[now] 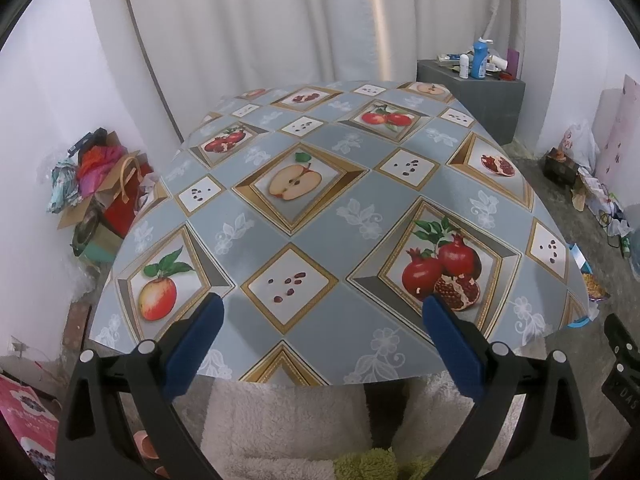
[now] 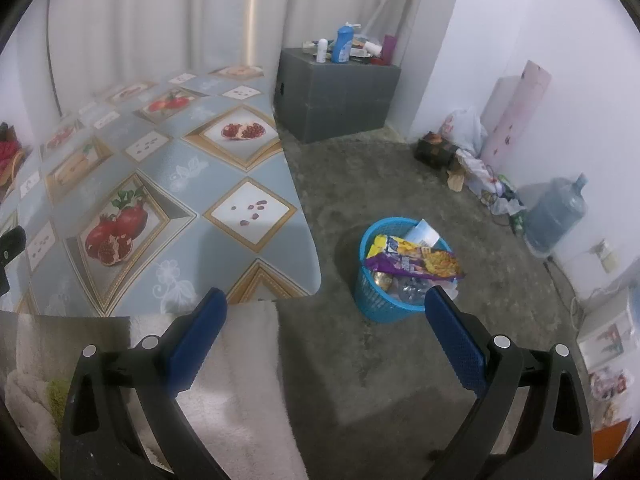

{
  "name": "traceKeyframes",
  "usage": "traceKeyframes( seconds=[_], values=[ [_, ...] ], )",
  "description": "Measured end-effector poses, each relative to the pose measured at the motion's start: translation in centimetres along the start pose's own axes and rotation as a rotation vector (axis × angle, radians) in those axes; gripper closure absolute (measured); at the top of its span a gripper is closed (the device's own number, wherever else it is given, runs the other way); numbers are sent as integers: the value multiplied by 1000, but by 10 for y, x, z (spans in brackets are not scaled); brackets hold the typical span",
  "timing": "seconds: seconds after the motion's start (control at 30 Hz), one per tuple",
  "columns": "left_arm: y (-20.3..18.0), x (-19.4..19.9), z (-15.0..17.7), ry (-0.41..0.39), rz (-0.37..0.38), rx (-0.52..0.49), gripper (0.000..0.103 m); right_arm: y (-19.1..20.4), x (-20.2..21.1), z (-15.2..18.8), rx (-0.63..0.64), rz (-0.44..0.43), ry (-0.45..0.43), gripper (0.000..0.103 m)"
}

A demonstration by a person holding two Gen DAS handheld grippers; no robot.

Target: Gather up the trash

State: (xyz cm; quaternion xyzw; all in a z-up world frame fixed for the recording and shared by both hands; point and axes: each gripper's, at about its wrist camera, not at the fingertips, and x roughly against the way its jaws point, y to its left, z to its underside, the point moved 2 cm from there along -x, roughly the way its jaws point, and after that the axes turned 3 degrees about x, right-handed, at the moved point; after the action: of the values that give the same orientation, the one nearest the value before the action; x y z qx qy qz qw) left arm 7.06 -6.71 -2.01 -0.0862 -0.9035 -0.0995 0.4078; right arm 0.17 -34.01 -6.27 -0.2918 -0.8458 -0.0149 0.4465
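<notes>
A blue plastic basket (image 2: 374, 307) stands on the floor just right of the table. It holds a yellow and purple snack wrapper (image 2: 416, 262), a white packet and crumpled foil. Only a sliver of the basket (image 1: 580, 322) shows past the table's right edge in the left wrist view. My right gripper (image 2: 326, 300) is open and empty, hovering over the floor near the table's corner, left of the basket. My left gripper (image 1: 322, 306) is open and empty above the near edge of the table (image 1: 320, 152), whose fruit-print cloth carries no loose items.
A grey cabinet (image 2: 336, 96) with bottles stands in the far corner. Bags and clutter (image 2: 468, 152) lie along the right wall beside a water jug (image 2: 556, 212). More bags and clothes (image 1: 100, 184) pile up left of the table. A white fluffy rug (image 2: 244, 380) lies below.
</notes>
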Motion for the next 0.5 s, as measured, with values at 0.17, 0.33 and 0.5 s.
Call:
traceKeyframes(
  seconds=[0.17,0.33,0.5],
  values=[
    [1,0,0,-2,-2,2,6,0,0,0,1,0,1,8],
    [1,-2,1,1,-2,6,6,1,0,0,-1,0,1,8],
    [2,-3,4,6,-2,8,6,1,0,0,0,1,1,8]
  ],
)
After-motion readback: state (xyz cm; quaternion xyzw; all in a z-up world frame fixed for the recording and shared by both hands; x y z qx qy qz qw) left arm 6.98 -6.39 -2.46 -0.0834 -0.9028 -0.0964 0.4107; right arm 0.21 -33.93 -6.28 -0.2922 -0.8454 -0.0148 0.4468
